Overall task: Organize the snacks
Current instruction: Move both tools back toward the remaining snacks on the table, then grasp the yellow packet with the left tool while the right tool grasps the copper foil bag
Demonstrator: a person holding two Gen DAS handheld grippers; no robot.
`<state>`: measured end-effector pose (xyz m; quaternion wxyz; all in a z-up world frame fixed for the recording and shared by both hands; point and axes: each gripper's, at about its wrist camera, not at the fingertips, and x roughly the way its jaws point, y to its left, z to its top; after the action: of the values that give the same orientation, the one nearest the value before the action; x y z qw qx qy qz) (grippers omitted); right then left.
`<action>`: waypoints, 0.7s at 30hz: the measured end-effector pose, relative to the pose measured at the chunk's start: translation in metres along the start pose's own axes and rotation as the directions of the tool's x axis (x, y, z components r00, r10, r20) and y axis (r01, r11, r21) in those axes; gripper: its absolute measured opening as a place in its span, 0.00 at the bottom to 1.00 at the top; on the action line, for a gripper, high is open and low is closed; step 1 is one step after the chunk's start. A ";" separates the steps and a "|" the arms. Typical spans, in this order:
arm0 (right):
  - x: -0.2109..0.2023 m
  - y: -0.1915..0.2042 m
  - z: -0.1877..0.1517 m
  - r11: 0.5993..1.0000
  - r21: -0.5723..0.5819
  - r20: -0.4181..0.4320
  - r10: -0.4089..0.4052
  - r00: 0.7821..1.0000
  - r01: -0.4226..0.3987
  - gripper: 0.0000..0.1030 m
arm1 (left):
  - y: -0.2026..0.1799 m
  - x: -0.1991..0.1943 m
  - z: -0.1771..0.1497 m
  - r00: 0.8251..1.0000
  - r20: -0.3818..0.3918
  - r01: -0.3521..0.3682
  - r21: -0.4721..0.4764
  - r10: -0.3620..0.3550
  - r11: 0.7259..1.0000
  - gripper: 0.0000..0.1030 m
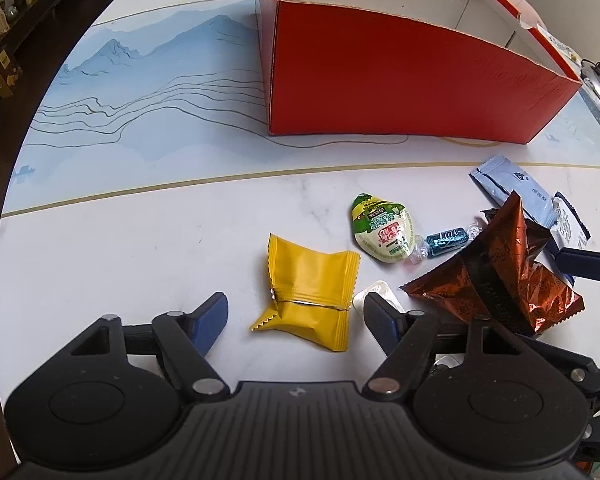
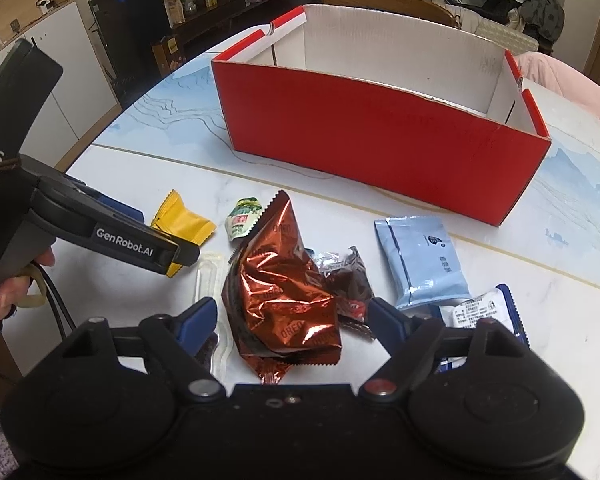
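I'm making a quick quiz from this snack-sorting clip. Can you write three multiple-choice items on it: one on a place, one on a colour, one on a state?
1. Which snack lies between the jaws of the left gripper?
A. the yellow packet
B. the light blue packet
C. the green pouch

2. What colour is the outside of the box?
A. green
B. red
C. black

3. How does the right gripper stand at the copper foil bag?
A. shut tight on nothing, away from the bag
B. carrying the bag over the box
C. open, one jaw on each side of the bag

Answers:
1 A, the left wrist view shows the yellow packet between the two blue fingers.
2 B, both views show red outer walls and a white inside.
3 C, the bag lies on the table with gaps to both fingers.
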<state>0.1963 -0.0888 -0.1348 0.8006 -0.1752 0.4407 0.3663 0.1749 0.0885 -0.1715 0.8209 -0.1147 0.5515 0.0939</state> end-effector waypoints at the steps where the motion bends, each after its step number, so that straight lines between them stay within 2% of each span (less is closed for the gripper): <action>1: 0.001 0.001 0.000 1.000 -0.002 -0.003 -0.001 1.000 0.001 0.75 | -0.001 0.000 -0.001 1.000 0.002 -0.005 0.002 0.005 1.000 0.67; 3: 0.002 0.002 -0.001 1.000 -0.007 -0.008 -0.005 1.000 0.005 0.72 | -0.005 -0.001 -0.002 1.000 0.006 -0.014 0.017 0.014 1.000 0.56; 6: 0.002 0.005 -0.002 1.000 -0.017 -0.014 -0.015 1.000 0.015 0.67 | -0.012 -0.002 -0.004 0.999 0.013 -0.040 0.055 0.039 0.998 0.48; 10: 0.001 0.006 -0.004 1.000 -0.024 -0.018 -0.015 1.000 0.015 0.54 | -0.014 -0.004 -0.007 0.999 0.023 -0.044 0.064 0.043 0.997 0.45; 17: -0.003 0.011 -0.007 0.998 -0.059 -0.016 -0.015 1.000 0.014 0.45 | -0.006 -0.006 -0.008 0.999 0.023 -0.026 0.028 0.025 0.999 0.43; 21: -0.008 0.010 -0.008 0.999 -0.040 0.002 -0.003 1.000 0.003 0.36 | 0.001 -0.008 -0.009 1.000 0.027 -0.006 0.003 0.006 1.000 0.40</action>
<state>0.1818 -0.0902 -0.1324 0.7978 -0.1916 0.4323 0.3740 0.1637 0.0864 -0.1678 0.8280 -0.1106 0.5410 0.0973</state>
